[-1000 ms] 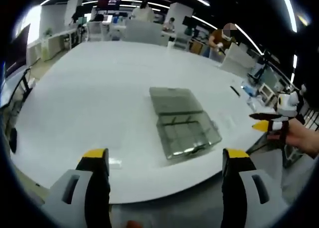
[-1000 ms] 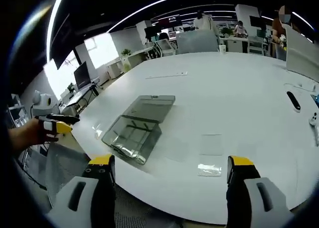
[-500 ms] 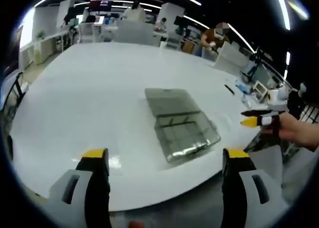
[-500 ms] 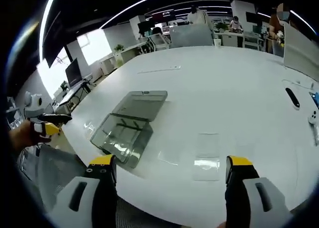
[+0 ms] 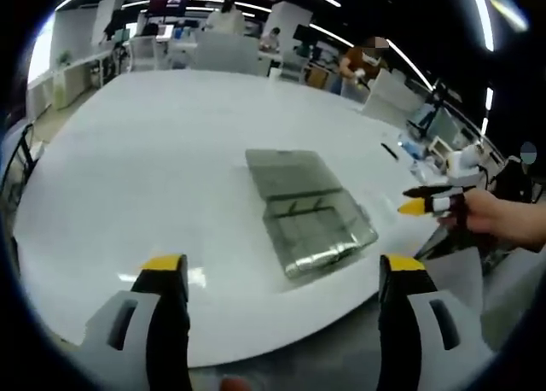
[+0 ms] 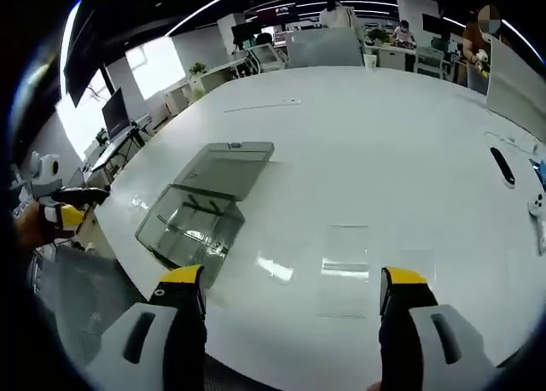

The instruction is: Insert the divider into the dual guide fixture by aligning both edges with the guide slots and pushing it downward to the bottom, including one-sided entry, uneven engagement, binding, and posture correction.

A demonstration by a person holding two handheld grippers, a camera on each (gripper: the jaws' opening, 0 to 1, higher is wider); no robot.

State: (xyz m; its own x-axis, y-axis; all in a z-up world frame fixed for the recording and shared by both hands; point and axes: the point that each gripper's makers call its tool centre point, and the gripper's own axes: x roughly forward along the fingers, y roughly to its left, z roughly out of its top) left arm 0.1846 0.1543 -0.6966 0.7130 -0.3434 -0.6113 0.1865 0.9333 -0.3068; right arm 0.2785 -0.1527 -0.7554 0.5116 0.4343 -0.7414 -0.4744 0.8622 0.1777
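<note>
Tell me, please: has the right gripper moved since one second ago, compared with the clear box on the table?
Yes. In the left gripper view, the right gripper has moved closer to the clear box and stands higher against the table edge than before.

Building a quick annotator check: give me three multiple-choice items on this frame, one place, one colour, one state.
1. Where does the clear divider sheet lie?
A. flat on the white table
B. inside the box
C. in the right gripper

2. What colour are the gripper jaw tips?
A. red
B. yellow
C. green

3. What state is the clear plastic box in?
A. lid shut
B. upside down
C. lid open, laid flat behind it

Key: 1 A, sheet rests on the white table ahead of the right gripper. 2 B, tips are yellow. 3 C, lid lies open.
</note>
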